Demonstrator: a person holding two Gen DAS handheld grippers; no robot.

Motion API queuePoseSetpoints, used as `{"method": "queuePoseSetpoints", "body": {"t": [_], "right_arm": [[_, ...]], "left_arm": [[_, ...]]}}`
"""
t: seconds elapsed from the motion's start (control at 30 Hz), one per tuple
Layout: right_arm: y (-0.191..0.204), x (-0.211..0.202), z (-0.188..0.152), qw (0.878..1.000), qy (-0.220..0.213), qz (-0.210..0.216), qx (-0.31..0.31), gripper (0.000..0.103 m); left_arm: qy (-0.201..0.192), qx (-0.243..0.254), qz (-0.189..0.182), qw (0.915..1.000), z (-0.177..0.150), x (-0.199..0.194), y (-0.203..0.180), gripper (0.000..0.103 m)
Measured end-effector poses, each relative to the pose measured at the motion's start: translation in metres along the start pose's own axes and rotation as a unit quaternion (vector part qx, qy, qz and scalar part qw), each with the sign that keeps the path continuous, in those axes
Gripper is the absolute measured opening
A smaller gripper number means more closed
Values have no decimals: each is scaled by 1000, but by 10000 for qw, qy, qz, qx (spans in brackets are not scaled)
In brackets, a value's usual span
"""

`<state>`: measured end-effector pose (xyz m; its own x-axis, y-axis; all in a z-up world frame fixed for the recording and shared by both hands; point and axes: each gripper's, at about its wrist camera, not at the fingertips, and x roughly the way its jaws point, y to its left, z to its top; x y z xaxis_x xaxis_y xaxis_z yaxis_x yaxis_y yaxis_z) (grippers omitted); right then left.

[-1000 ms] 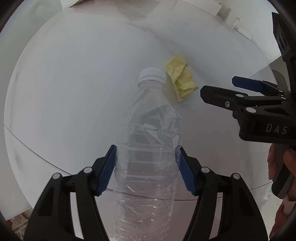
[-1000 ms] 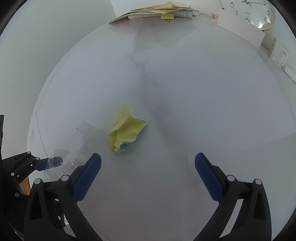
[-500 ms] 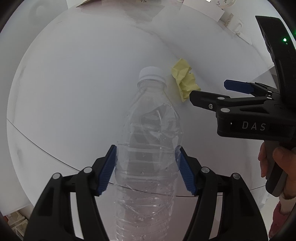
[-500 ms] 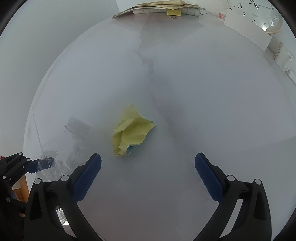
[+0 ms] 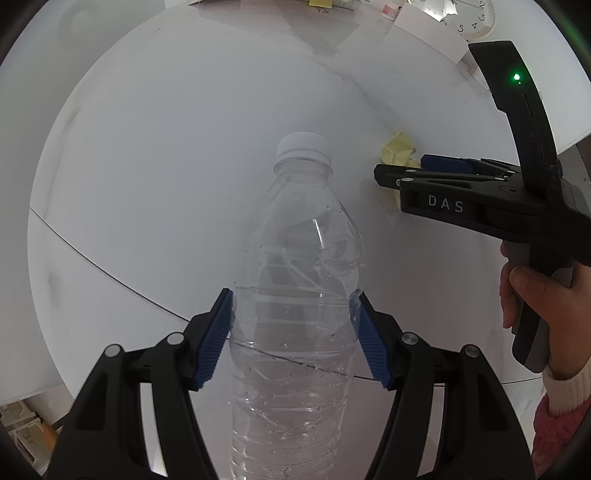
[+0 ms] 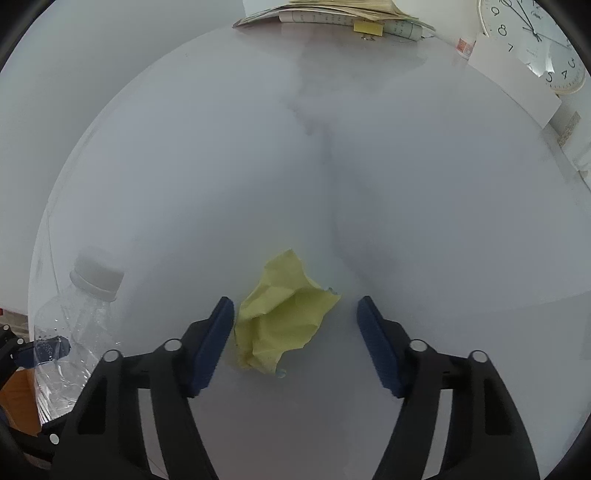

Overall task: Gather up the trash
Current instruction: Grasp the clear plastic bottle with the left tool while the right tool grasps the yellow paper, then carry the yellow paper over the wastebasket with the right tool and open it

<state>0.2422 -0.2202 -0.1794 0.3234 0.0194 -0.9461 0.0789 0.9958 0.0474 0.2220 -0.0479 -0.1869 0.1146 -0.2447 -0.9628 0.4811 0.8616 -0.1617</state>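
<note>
White round table (image 6: pixel 406 221) fills both views, with papers (image 6: pixel 332 14) and a clock (image 6: pixel 532 40) at its far edge. On the left, the left gripper (image 5: pixel 293 341) squeezes a clear bottle (image 5: pixel 295 295) with a white cap; only drops show inside. To the right, the right gripper (image 6: pixel 295 343) is spread wide around a crumpled yellow paper (image 6: pixel 282 325) on the table, not pinching it.

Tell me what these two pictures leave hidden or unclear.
- Bottle bottom: cut off by the left view's lower edge.
- Yellow paper: partly behind the right gripper in the left view.
- Papers: cropped by the right view's top edge.
- Clock: partly cropped.
</note>
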Motion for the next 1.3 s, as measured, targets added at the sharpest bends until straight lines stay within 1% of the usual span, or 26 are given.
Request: {"method": "queuePoseSetpoints", "body": {"t": [0.03,0.17,0.33,0.5,0.63,0.7,0.87,0.97,1.07,1.13,1.2,1.3], "right_arm": [[0,0,2,10000,6,-12,-24,50],[-1,-2,1,10000,15,18,-67,48],[-7,-11,-4,9999,-19,134,100,47],[-9,-36,-11,9994,-149,198,225,47],[-3,-68,-26,9988,-346,264,245,48],[3,-85,-39,9981,-489,323,195,48],[29,-120,-72,9951,-716,678,-119,48],[51,-136,-92,9910,-814,937,-494,48],[77,-152,-122,9850,-818,1232,-885,48],[95,-160,-144,9797,-810,1423,-1157,48],[114,-165,-168,9731,-762,1638,-1429,48],[146,-166,-199,9634,-527,1946,-1768,48]], "left_arm": [[-6,-4,-9,10000,0,0,0,62],[-36,8,-47,10000,1,1,1,62],[-54,48,-143,9999,-3,-2,5,62],[-135,94,-230,9996,-8,-10,15,62],[-364,73,-326,9988,-21,-33,20,62],[-492,43,-277,9984,-33,-46,22,62],[-773,-272,-88,9966,-80,-87,29,62],[-966,-587,148,9935,-124,-109,31,62],[-1123,-1030,364,9877,-172,-131,33,62],[-1169,-1365,545,9822,-208,-142,36,62],[-1144,-1701,651,9766,-244,-150,38,62],[-992,-2190,744,9678,-295,-158,47,62]]}}
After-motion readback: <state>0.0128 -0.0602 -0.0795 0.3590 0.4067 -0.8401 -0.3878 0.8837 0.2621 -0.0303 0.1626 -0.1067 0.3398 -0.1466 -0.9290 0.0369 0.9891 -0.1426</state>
